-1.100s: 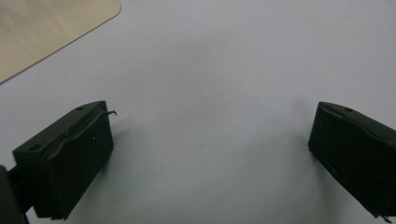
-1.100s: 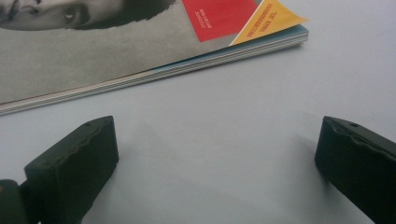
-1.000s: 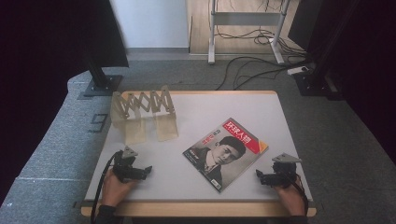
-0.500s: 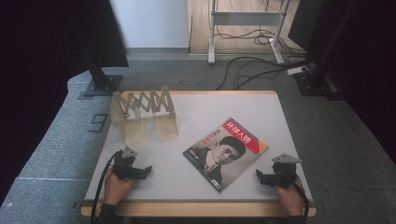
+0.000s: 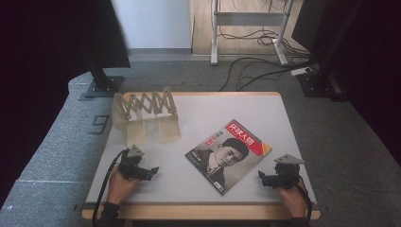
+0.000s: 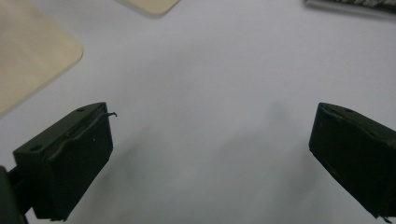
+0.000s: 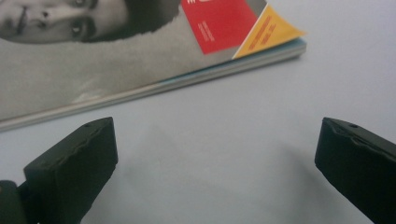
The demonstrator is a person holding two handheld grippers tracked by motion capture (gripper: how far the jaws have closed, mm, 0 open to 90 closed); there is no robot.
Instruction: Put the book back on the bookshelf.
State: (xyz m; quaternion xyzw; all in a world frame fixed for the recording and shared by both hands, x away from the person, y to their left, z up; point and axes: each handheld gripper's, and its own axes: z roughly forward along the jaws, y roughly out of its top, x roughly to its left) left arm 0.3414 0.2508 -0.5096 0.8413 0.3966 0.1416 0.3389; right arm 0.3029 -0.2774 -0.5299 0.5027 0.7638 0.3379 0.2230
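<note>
Pale grey covers the worktop (image 5: 203, 106), which has a wooden edge along its near side. A magazine (image 5: 228, 154) lies flat on it, right of the middle and turned at an angle, its cover showing a black-and-white portrait under a red title band with a yellow corner. At the far left of the worktop stands an expanding wooden rack (image 5: 144, 104), its crossed slats upright and two flat pale wooden plates reaching from it toward the near side.

The left claw (image 5: 152, 170) rests low over the near left part of the worktop, held in the person's left hand (image 5: 120, 182), with a black cable trailing off the near edge. In the left gripper view its two black jaws stand wide apart with bare grey surface between them; the rounded corners of the rack's plates show at the top left, and a sliver of the magazine's edge at the top right.

The right claw (image 5: 261, 177) sits near the right front corner, held in the right hand (image 5: 289, 194), and points toward the magazine, close to its near right edge but apart from it. In the right gripper view its jaws are likewise spread wide and hold nothing; the magazine's page edge runs across just beyond them, with the red and yellow corner above.
</note>
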